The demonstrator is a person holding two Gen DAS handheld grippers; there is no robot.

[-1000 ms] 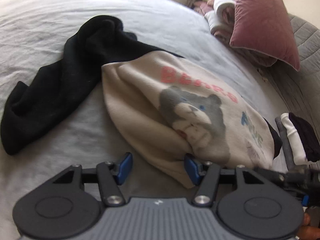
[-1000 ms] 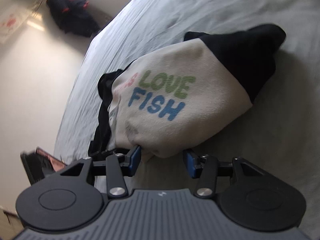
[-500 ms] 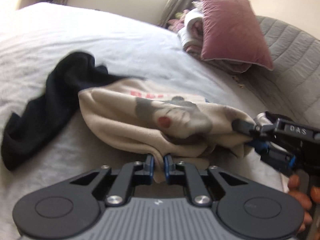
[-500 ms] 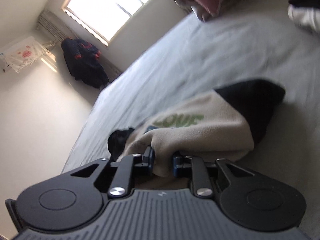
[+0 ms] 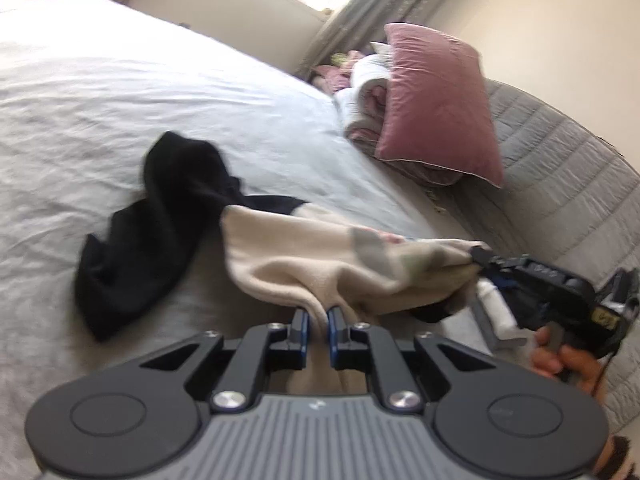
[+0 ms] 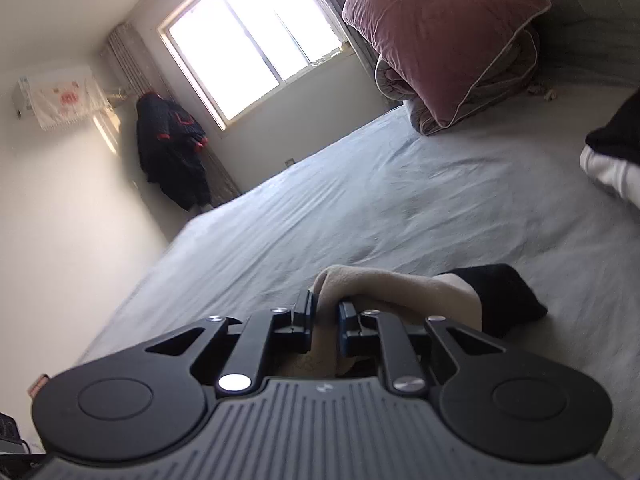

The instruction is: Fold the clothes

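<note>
The cream sweatshirt [image 5: 320, 256] with black sleeves is hanging stretched between the two tongs above the bed [image 5: 120, 92]. Its held edge is running roughly side to side in the left wrist view, from the left tongs [image 5: 316, 316] at the bottom centre to the right tongs [image 5: 486, 258] at the right. The rest of the body is trailing away toward the far side of the bed, where one black sleeve [image 5: 152, 232] is lying crumpled on the grey sheet.

The left tongs are pinching a fold of the cream cloth, and their jaws have just been closing on it. The right tongs [image 6: 328, 312] are likewise clamping a bunched cream edge, their jaws having just been closing too, with the cloth between the blue pads. A hand [image 5: 560, 360] is gripping the right tool's handle at the picture's edge.

The printed picture on the front is showing only as a few grey and greenish patches, folded over and blurred, so nothing on it is readable. In the right wrist view most of the sweatshirt is hiding behind the tool, with only a cream hump and the other black sleeve [image 6: 504, 300] showing. A pink pillow [image 5: 436, 100] is resting on folded bedding by the headboard.
</note>
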